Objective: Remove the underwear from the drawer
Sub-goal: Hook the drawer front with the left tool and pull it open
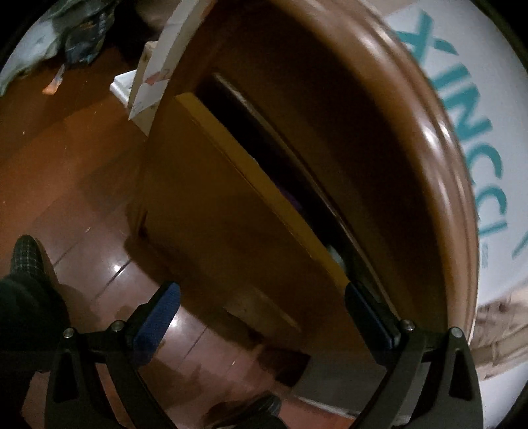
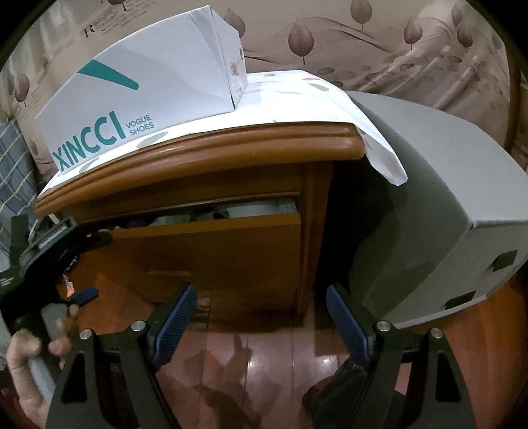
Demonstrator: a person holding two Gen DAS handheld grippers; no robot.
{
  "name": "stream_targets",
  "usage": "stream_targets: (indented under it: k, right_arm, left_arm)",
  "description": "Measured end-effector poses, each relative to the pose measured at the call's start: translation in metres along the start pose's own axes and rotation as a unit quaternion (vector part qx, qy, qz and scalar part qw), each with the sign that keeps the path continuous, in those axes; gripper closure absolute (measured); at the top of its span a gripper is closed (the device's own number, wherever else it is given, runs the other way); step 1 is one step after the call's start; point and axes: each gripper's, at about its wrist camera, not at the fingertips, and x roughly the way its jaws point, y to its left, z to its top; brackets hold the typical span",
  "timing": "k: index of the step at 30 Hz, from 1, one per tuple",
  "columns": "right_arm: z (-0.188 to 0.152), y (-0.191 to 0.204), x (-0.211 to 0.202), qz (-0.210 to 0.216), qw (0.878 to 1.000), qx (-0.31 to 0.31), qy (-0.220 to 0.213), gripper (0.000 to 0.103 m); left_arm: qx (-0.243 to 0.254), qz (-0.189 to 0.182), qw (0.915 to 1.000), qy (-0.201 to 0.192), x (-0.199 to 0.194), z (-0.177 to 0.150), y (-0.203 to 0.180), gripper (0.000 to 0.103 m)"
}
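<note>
Drawer slightly open, clothes inside; left tool fingers apart at drawer edge; right tool apart, empty

1. One wooden cabinet.
2. One drawer, partly open.
3. One white shoe box on the cabinet's top.
4. Two grippers: left gripper, right gripper.

**Readable lettering**

The white shoebox on top of the wooden nightstand carries teal print on its long side: "XINCCI" in large capitals, with "VOGUE SHOES" in smaller type just right of it. In the left wrist view the same teal letters show tilted and blurred. Behind the shoebox, a beige carton bears a large "R"; its smaller lines are illegible.
</note>
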Motion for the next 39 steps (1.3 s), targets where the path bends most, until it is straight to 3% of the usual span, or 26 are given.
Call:
stream_targets:
  k: [13,21,24,32,39]
  right_arm:
    - [0.003,-0.006,-0.001,0.003,1.000,0.013,0.001,0.020]
    - [0.015,-0.029,-0.033,-0.077,0.991,0.055,-0.090,0.020]
    - [0.018,-0.039,-0.037,-0.096,0.988,0.070,-0.102,0.020]
    - [0.019,-0.043,-0.035,-0.090,0.989,0.070,-0.093,0.020]
    - [0.017,-0.040,-0.034,-0.091,0.989,0.065,-0.092,0.020]
  left_arm:
    - [-0.103,-0.053,0.9931,0.018,0.021,0.020,0.023,0.000]
    - [-0.157,-0.083,0.9836,0.032,0.030,0.019,0.040,0.000]
    - [-0.178,-0.081,0.9799,0.037,0.037,0.024,0.045,0.000]
    - [-0.204,-0.067,0.9759,0.039,0.045,0.027,0.043,0.000]
    - [-0.193,-0.050,0.9799,0.012,0.039,0.022,0.037,0.000]
